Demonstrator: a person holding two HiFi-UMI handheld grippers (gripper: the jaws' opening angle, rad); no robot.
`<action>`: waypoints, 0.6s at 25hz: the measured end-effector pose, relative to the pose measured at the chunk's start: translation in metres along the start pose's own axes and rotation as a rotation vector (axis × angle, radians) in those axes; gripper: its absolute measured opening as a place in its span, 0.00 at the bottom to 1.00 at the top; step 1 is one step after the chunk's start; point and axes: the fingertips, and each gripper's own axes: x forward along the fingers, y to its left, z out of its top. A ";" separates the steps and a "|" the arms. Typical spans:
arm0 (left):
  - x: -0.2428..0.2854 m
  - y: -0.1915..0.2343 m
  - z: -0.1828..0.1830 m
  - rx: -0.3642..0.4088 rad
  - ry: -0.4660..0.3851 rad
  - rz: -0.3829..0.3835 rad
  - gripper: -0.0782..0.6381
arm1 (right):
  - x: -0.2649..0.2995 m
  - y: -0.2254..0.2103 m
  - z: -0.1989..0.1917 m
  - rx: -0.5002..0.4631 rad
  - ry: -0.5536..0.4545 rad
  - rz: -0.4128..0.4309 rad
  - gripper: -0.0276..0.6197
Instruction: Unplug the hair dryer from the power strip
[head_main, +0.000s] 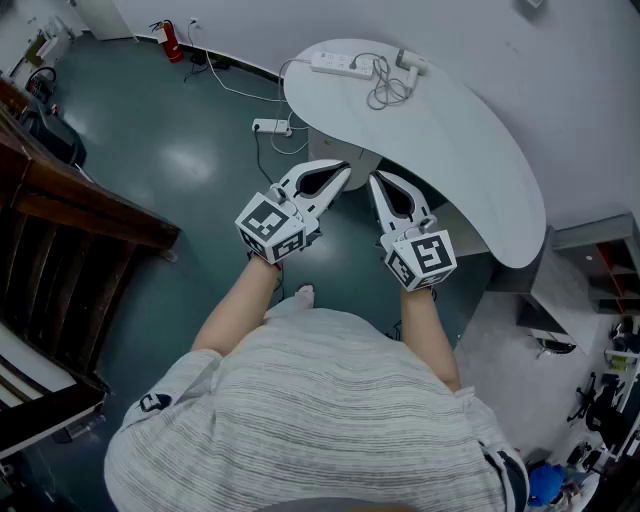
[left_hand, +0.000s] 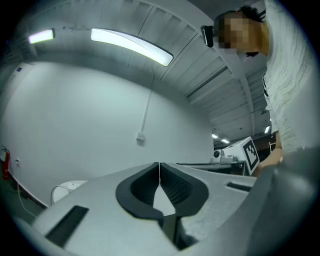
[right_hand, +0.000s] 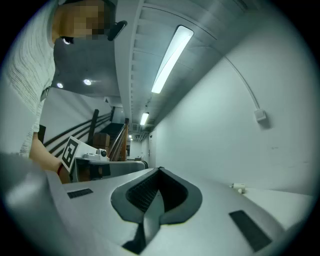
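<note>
While we hold both grippers out in front of us at the near edge of the white table (head_main: 470, 150), neither one carries anything. Our left gripper (head_main: 344, 172) has its jaws closed tip to tip, the dark ribbed pads (left_hand: 172, 187) meeting with nothing between them. Our right gripper (head_main: 374, 180) is closed in the same way and is equally empty. The two sets of jaw tips sit near each other, angled slightly inward, just short of the table's edge.

Well beyond the tips, at the far end of the table, lies the white power strip (head_main: 335, 63), roughly straight ahead of the left jaws. The hair dryer (head_main: 412, 62) rests just to the right of it, ahead of the right jaws and well apart from them. Its cord (head_main: 385, 92) lies in loose loops between the strip and the dryer; we cannot tell whether the plug is seated, as it is too small. A second power strip (head_main: 270, 126) lies on the floor (head_main: 180, 160), ahead and left of the left jaws.
</note>
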 end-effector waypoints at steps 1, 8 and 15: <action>-0.001 0.003 0.001 0.000 -0.002 -0.002 0.12 | 0.004 0.001 0.000 -0.001 0.001 0.000 0.08; -0.011 0.030 0.004 -0.006 -0.004 0.002 0.12 | 0.033 0.008 0.000 -0.010 0.003 0.012 0.08; -0.020 0.057 0.003 0.001 0.009 0.008 0.12 | 0.060 0.014 0.003 0.010 -0.030 0.024 0.09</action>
